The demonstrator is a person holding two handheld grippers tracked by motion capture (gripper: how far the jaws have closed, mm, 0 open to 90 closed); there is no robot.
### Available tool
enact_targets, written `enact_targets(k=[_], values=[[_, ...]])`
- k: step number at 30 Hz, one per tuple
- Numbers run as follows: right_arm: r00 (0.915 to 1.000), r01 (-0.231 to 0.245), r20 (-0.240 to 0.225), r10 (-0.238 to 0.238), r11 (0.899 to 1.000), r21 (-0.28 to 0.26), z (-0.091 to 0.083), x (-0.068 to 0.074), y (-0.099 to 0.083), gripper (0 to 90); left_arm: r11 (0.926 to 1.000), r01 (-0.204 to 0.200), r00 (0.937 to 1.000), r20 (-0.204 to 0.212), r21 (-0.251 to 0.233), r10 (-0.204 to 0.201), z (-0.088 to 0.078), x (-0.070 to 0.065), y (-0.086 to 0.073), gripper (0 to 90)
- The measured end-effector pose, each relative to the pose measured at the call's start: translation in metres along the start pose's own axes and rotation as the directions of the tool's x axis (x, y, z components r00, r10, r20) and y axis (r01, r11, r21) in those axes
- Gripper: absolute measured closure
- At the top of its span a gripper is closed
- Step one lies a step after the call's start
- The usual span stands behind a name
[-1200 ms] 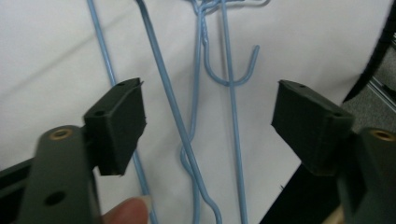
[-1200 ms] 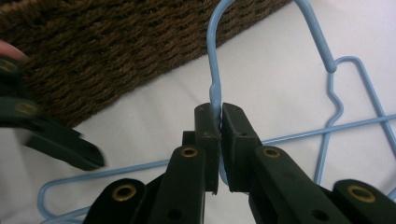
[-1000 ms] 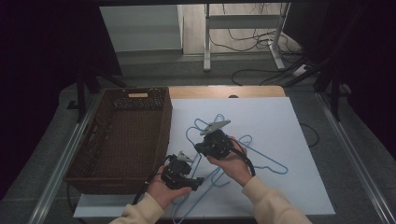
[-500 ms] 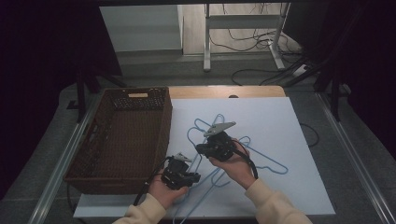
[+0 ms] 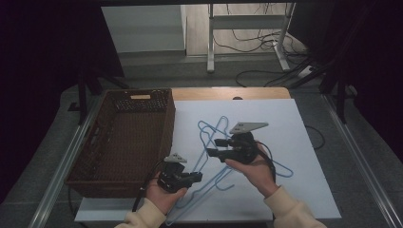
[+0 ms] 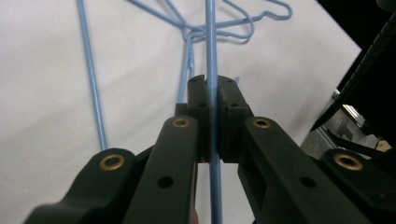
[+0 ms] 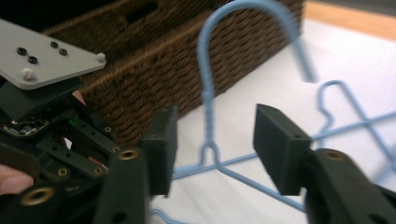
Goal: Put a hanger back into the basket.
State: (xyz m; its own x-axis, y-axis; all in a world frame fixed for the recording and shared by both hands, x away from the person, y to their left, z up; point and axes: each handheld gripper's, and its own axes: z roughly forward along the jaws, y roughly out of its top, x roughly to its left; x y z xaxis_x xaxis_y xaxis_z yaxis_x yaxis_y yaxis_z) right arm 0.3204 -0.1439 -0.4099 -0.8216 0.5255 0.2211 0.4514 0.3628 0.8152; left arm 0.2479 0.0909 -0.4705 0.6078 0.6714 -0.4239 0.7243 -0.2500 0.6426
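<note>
Several blue wire hangers lie tangled on the white table top. My left gripper is at the front, by the basket's near corner. Its jaws have just been closing and are now shut on one straight hanger wire that runs between the pads. My right gripper hovers over the tangle, pointing left. Its jaws have just been opening. A hanger's hook and twisted neck stand in the gap, and neither pad touches them.
A brown wicker basket stands on the left of the table, its woven wall close behind the hanger hook. The left gripper's grey plate is at the left of the right gripper view. Cables and a metal stand lie on the floor beyond.
The right gripper has risen a little and shifted right, and its jaws have parted from the hanger. The left gripper stays in place, its jaws now closed on a hanger wire.
</note>
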Motion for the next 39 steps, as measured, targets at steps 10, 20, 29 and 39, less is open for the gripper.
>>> enact_targets(k=[10,20,29,39], values=[[0.9927,-0.057,0.1,0.068,0.993,-0.102,-0.07,-0.025,-0.031,38.2,0.9988,-0.029,0.9989,0.035,-0.04,0.031,-0.015,-0.008,0.009,86.3],[0.9828,-0.105,0.14,0.121,0.988,-0.116,-0.093,-0.045,-0.054,34.3,0.9958,-0.038,0.9958,0.079,-0.083,0.045,-0.037,-0.016,0.021,86.3],[0.9787,-0.121,0.152,0.138,0.986,-0.114,-0.1,-0.054,-0.062,32.3,0.9895,-0.014,0.9943,0.102,-0.144,0.029,-0.064,-0.008,0.038,86.3],[0.9739,-0.147,0.159,0.162,0.984,-0.102,-0.101,-0.061,-0.067,31.5,0.976,0.019,0.9933,0.116,-0.217,0.007,-0.102,0.019,0.063,86.3]])
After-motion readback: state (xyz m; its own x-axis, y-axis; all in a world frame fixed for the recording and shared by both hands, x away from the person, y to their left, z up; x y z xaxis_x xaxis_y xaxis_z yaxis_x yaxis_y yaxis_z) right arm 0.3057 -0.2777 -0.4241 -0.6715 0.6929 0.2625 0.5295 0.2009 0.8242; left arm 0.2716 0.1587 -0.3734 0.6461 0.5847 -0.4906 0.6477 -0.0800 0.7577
